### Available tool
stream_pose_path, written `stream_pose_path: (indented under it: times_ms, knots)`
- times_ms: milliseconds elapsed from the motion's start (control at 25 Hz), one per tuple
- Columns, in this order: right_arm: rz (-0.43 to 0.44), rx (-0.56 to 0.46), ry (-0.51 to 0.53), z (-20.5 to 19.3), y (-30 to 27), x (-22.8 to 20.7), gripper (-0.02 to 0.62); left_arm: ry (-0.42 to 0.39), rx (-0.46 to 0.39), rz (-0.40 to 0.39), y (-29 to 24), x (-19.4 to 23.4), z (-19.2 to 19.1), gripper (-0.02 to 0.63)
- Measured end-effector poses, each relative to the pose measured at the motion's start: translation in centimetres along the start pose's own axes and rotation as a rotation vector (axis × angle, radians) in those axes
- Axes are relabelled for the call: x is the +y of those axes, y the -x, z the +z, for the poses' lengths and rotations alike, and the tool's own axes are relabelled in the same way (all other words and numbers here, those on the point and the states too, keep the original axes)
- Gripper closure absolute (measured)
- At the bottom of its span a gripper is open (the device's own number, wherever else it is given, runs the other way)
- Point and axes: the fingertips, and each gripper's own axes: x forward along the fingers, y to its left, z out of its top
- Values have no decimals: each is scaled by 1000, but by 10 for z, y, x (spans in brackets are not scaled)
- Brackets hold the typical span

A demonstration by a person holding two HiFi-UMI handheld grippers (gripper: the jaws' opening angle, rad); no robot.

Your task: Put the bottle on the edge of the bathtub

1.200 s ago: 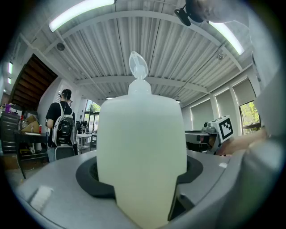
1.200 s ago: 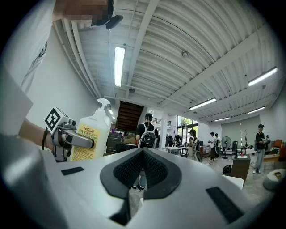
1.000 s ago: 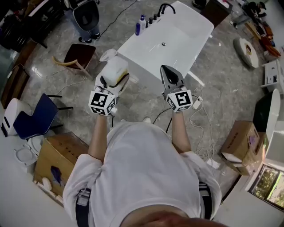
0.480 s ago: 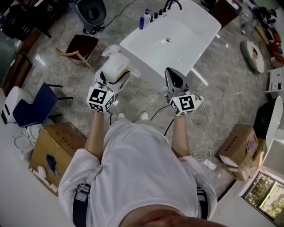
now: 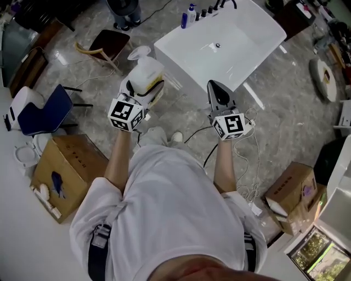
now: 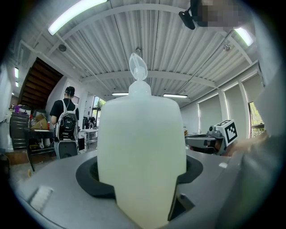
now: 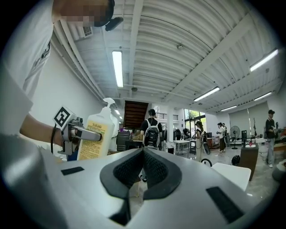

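A white pump bottle [image 5: 148, 73] with a yellowish label stands upright in my left gripper [image 5: 146, 91], whose jaws are shut on its lower body. In the left gripper view the bottle [image 6: 140, 143] fills the middle, with dark pads on both sides. My right gripper [image 5: 213, 86] is shut with nothing in it, level with the left one; its pads [image 7: 154, 167] meet. Both hang over the stone floor, short of the white bathtub [image 5: 186, 46]. From the right gripper view I see the bottle [image 7: 99, 134] off to the left.
A blue bottle [image 5: 190, 15] and several dark taps stand on the tub's far rim. A wooden chair [image 5: 107, 44], a blue chair [image 5: 46, 110] and a cardboard box [image 5: 68, 175] are at the left. Cables [image 5: 247, 159] and another box [image 5: 293, 189] lie at the right.
The bathtub has shifted right and closer in the head view as the person walks towards it. Both grippers keep the same pose, and the bottle stays held.
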Motion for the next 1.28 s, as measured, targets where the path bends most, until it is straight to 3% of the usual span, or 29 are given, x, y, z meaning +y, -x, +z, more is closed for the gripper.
stream_pose_path:
  times_ms: [280,760,1000,1280]
  knots:
    - [26,-5,-10,-3,8,-5,594,-3,13,13,-1,-10,1,267]
    - [-20,-10,-7,-16,-6,-51,594,-5,13,-11,-52,6,-11,267]
    - [-24,16,-15,-31,-66,-82,594,25,15,-26,-102,55,-25,267]
    - [-47,67,-46,-47,-176,-118,594,41,7,-74,-173,150,-31,267]
